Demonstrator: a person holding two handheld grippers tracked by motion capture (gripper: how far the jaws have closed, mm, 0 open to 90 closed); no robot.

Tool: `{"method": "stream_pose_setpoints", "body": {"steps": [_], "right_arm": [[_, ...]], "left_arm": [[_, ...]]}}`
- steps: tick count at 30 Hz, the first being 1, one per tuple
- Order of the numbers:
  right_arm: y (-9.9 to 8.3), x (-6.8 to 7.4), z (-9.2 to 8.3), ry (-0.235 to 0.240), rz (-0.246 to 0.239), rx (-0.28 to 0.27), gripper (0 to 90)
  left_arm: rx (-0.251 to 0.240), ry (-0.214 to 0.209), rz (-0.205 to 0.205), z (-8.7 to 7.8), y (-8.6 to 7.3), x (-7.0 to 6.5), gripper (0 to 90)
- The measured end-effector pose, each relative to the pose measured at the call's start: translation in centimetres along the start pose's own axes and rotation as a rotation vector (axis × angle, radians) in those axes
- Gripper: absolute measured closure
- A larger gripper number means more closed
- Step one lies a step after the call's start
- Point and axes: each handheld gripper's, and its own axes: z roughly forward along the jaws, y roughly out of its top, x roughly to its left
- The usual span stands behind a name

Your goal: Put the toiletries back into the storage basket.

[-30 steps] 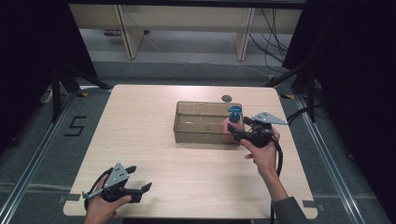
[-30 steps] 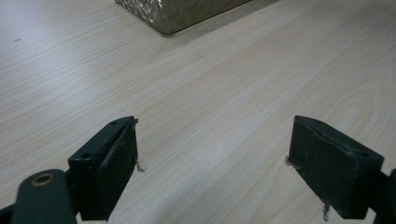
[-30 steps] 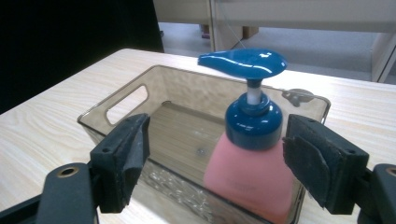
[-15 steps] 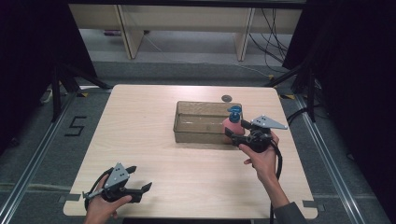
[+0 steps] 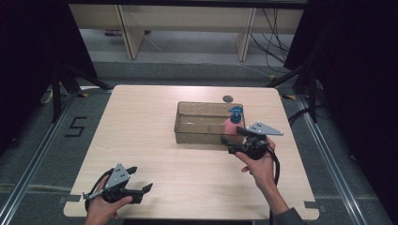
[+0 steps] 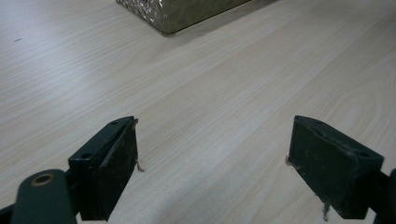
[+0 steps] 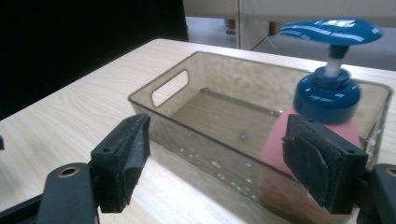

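Here the pink pump bottle with its blue cap stands upright in the right end of the clear tinted bin, which sits on the far right part of the surface. The right hand-held gripper is held just outside the bin's near wall, at the bottle's end, with the right hand reaching in from the near edge; its jaws stand wide apart, holding nothing. The right gripper view shows the bin's handle slot and water drops on its floor, too small to see from above. A small dark disc lies just beyond the bin. The left hand-held gripper, jaws also spread, rests low at the near left corner, well apart, with bare wood between.
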Motion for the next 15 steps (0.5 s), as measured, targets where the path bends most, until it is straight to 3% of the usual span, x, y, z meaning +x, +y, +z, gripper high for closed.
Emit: {"method": "stream_pose_setpoints", "body": {"steps": [1, 3, 4, 6, 7, 8, 10, 11, 13, 15], "right_arm": [[-0.2, 0.3, -0.1, 0.003, -0.003, 0.018, 24.1], [-0.4, 0.2, 0.1, 0.005, -0.022, 0.003, 24.1], [-0.5, 0.6, 0.1, 0.006, 0.008, 0.006, 24.1], [-0.7, 0.6, 0.0, 0.006, -0.027, 0.015, 24.1], [-0.8, 0.9, 0.0, 0.02, 0.002, 0.017, 24.1], [-0.9, 0.7, 0.1, 0.019, -0.033, 0.008, 24.1], [-0.9, 0.8, 0.0, 0.014, -0.032, 0.007, 24.0], [-1.0, 1.0, 0.0, 0.038, 0.006, 0.017, 24.1], [-1.1, 1.2, -0.2, 0.045, 0.01, 0.026, 24.1], [-1.2, 1.1, -0.2, 0.04, -0.017, 0.012, 24.1]], "left_arm": [[-0.001, -0.003, 0.01, 0.0, 0.0, 0.1, 15.3], [0.001, 0.001, 0.0, -0.1, 0.0, 0.0, 15.4], [-0.001, -0.002, 0.01, 0.0, 0.1, 0.1, 15.4], [-0.002, 0.001, -0.001, 0.0, 0.0, 0.0, 15.4], [-0.002, 0.001, -0.001, 0.0, 0.0, 0.0, 15.4], [0.003, 0.003, 0.0, 0.0, 0.0, 0.0, 15.3], [-0.003, 0.001, 0.01, 0.0, 0.1, 0.1, 15.4], [-0.001, 0.0, 0.011, 0.0, 0.1, 0.0, 15.4], [0.007, 0.004, 0.013, -0.1, 0.0, 0.0, 15.3], [-0.008, 0.005, -0.001, 0.0, 0.1, 0.0, 15.3]]}}
